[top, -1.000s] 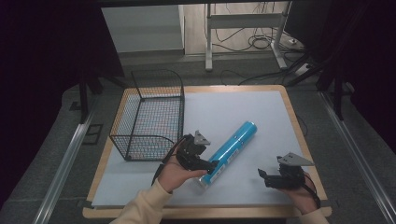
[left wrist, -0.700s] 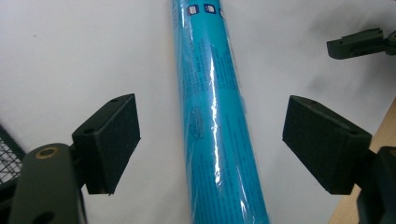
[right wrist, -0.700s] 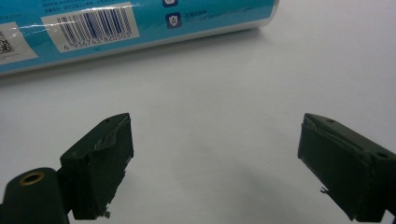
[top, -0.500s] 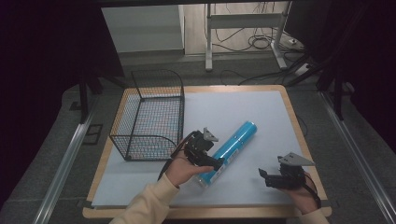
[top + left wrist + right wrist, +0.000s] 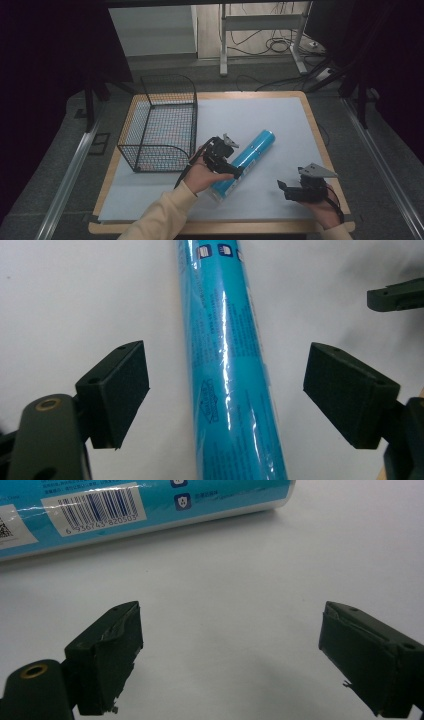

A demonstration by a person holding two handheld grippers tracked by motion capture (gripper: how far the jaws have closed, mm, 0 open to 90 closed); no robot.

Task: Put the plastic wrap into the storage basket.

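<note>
- The right tongs [image 5: 286,190] rest with jaws apart near the long, glossy blue plastic-wrapped tube [image 5: 246,159], gripping nothing.
- The left tongs [image 5: 231,167] straddle that tube, jaws wide, not yet clamped.
- The black wire mesh basket [image 5: 160,125], beyond the tube, awaits; grasping and lifting likely remain.

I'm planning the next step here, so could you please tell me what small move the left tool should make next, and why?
Probably close the left tool on the long blue plastic-wrapped tube. Its jaws stand open on either side of the tube, apart from it, and the tube lies flat on the white table cover, centred between them.
</note>
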